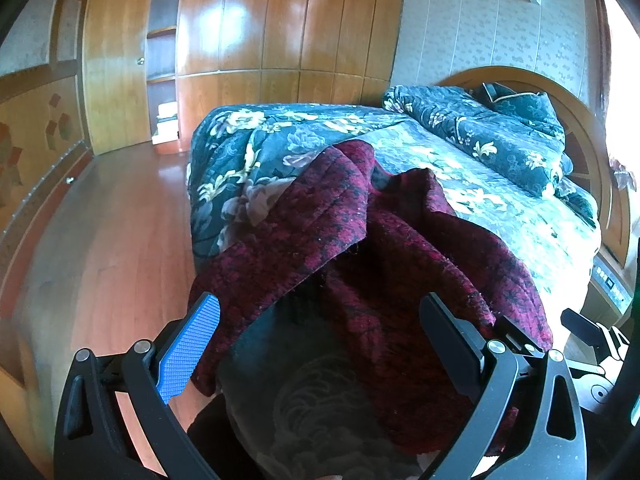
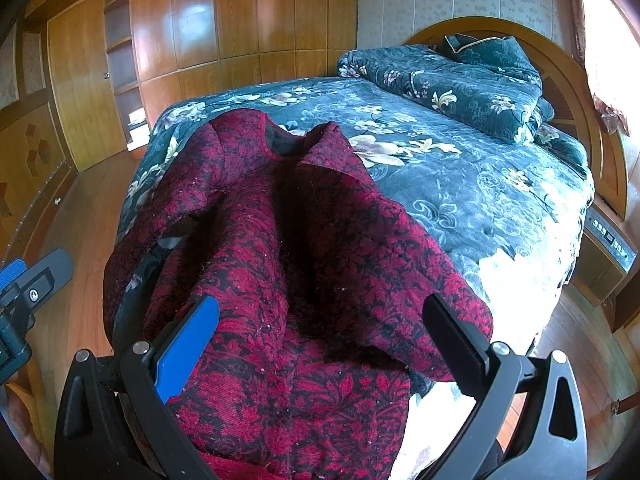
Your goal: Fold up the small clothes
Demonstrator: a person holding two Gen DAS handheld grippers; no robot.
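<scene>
A dark red garment with a black floral pattern (image 2: 304, 240) lies crumpled on the near corner of the bed, its neckline at the far end; it also shows in the left wrist view (image 1: 384, 264), partly folded over so its dark lining shows. My left gripper (image 1: 316, 316) is open, its fingers either side of the garment's near edge. My right gripper (image 2: 318, 316) is open too, its fingers straddling the garment's near end. Neither holds cloth. The left gripper's body shows at the left edge of the right wrist view (image 2: 28, 284).
The bed (image 2: 460, 184) has a dark green floral cover. A folded quilt and pillow (image 2: 460, 80) lie by the wooden headboard (image 2: 580, 92). Wooden wardrobes (image 2: 240, 20) line the far wall. Wood floor (image 1: 120, 220) lies to the left. A bedside cabinet (image 2: 608, 256) stands at right.
</scene>
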